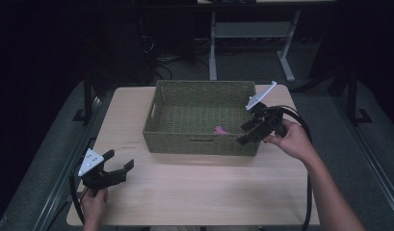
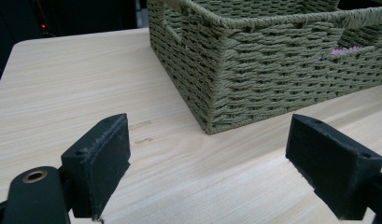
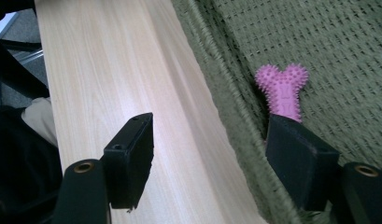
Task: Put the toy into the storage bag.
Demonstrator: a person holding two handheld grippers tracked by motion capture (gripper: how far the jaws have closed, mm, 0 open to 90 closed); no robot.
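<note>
- Pink spiky toy (image 3: 282, 91), bone-shaped w/ nubbed ends, lies on the woven floor inside the green basket (image 1: 156, 113), close to the near wall, toward the basket's right end. In the high view it's a small pink spot (image 1: 220, 130); the left gripper view catches a bit of pink (image 2: 346, 50) through the handle slot.
- Right gripper (image 1: 250, 132) sits over the basket's near right corner, tilted down & left. Fingers apart, nothing clamped: in the right gripper view one finger (image 3: 130, 156) hangs over the counter outside the basket, the other (image 3: 298, 158) over the inside, hiding the toy's lower end. Can't tell if that finger touches the toy. The near wall of the basket runs between the two fingers.
- Right hand (image 1: 293, 139) grips the tool from the right, cable looping down past the forearm.
- Basket stands mid-counter toward the far edge, slot handles in the near & left walls.
- Left gripper (image 1: 118, 161) is near the counter's (image 1: 209, 192) front left corner, well apart from the basket, pointing toward it. Fingers (image 2: 101, 161) wide apart, nothing between them but bare wood.
- Left hand (image 1: 93, 202) holds it from below, grey plate on top.
</note>
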